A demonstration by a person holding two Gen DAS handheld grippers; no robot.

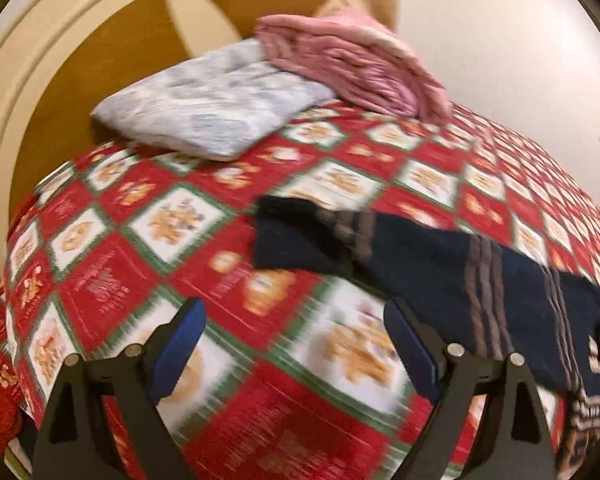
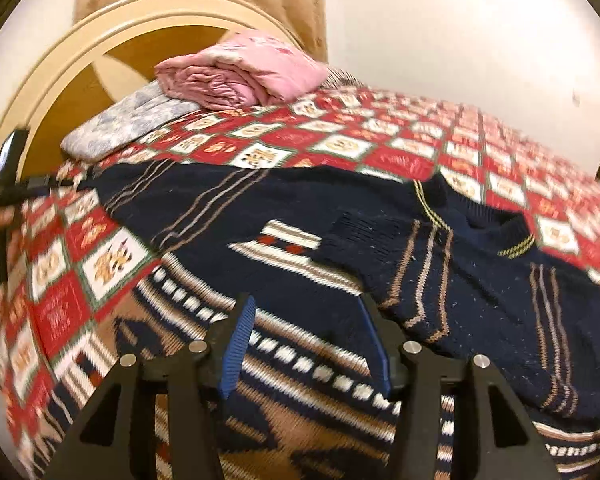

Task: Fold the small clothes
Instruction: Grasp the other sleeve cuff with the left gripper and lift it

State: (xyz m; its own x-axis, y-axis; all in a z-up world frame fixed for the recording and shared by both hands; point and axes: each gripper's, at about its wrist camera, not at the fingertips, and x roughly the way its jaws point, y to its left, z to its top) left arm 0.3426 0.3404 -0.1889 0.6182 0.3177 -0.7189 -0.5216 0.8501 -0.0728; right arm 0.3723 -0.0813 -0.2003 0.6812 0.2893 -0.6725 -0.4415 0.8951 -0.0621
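While your sweater (image 2: 340, 240) lies spread on the bed (image 1: 300, 420) | left claw (image 1: 296, 344): jaws apart, empty, over quilt beside sleeve | right claw (image 2: 306, 340): jaws apart, empty, over sweater's patterned body.

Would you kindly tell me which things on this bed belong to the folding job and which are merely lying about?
Part of the job:
- navy patterned sweater, spread flat
- left claw, open
- right claw, open

Just lying about:
- folded pink blanket
- pale blue pillow
- red patchwork bedspread
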